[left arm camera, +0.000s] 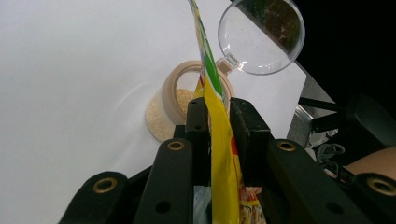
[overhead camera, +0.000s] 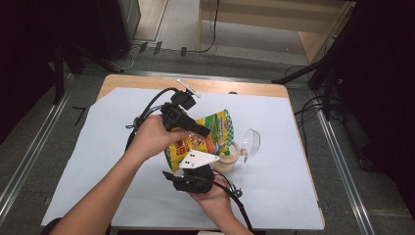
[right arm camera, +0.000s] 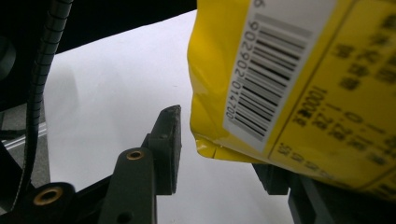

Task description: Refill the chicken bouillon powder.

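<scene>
A yellow and green snack bag point(overhead camera: 215, 129) hangs tilted over the white-covered table point(overhead camera: 112, 156). My left gripper point(overhead camera: 199, 130) is shut on the bag's edge; in the left gripper view both pads press the thin yellow bag point(left arm camera: 219, 140) from either side. Beyond them stands a small round jar point(left arm camera: 173, 105) of beige powder with its clear hinged lid point(left arm camera: 261, 35) flipped up. My right gripper point(overhead camera: 193, 172) sits below the bag near the front. In the right gripper view its jaws point(right arm camera: 219, 154) stand apart around the bag's lower corner point(right arm camera: 280, 70), the left pad clear of it and the right jaw partly hidden.
The jar point(overhead camera: 228, 161) and its lid point(overhead camera: 251, 141) stand just right of both grippers. A white clip-like piece point(overhead camera: 188, 88) lies at the table's far edge. Cables and dark stands point(overhead camera: 318, 73) crowd the floor beyond and to the right.
</scene>
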`<state>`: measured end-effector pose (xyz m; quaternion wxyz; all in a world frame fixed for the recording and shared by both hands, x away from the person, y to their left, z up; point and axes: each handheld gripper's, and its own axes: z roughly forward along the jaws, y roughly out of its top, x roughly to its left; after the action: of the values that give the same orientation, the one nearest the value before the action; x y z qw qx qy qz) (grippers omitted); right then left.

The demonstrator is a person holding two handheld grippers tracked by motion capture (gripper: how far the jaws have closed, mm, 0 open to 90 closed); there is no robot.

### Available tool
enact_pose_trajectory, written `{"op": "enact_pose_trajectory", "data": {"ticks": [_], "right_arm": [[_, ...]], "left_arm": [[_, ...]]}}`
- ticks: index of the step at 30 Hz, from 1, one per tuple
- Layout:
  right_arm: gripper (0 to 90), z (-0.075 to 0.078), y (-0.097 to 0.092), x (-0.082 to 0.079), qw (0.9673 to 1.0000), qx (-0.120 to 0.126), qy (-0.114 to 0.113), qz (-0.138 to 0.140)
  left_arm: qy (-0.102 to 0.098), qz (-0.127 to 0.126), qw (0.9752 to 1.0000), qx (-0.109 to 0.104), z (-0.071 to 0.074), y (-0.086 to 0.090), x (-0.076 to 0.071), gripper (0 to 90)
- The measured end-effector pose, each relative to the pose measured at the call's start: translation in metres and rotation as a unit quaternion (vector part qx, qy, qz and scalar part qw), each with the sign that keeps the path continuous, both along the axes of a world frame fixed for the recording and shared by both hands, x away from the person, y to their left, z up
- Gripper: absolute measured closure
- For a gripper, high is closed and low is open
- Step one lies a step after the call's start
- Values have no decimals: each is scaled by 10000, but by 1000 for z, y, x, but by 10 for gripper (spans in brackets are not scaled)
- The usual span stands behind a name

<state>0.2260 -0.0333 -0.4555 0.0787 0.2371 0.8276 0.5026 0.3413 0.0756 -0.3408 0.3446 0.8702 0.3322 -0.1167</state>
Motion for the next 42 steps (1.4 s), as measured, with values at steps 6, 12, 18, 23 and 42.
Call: {"op": "enact_pose_trajectory", "data": {"ticks": [6,12,18,23,42], "right_arm": [[579,-6,-1,0,10000,-52,11,24],[583,-9,0,1,9998,-146,15,94],[586,-13,1,1,9996,-239,12,146],[592,-18,2,1,9989,-435,-61,154],[580,-28,5,2,9984,-503,75,252]], "left_arm": [[37,-14,10000,-86,-5,2,-2,797],[35,-37,9999,-117,-9,7,-4,805],[72,-84,9998,-151,-13,11,-3,820],[120,-76,9997,-212,-18,15,-5,831],[157,113,9993,-317,-25,36,-11,852]]}}
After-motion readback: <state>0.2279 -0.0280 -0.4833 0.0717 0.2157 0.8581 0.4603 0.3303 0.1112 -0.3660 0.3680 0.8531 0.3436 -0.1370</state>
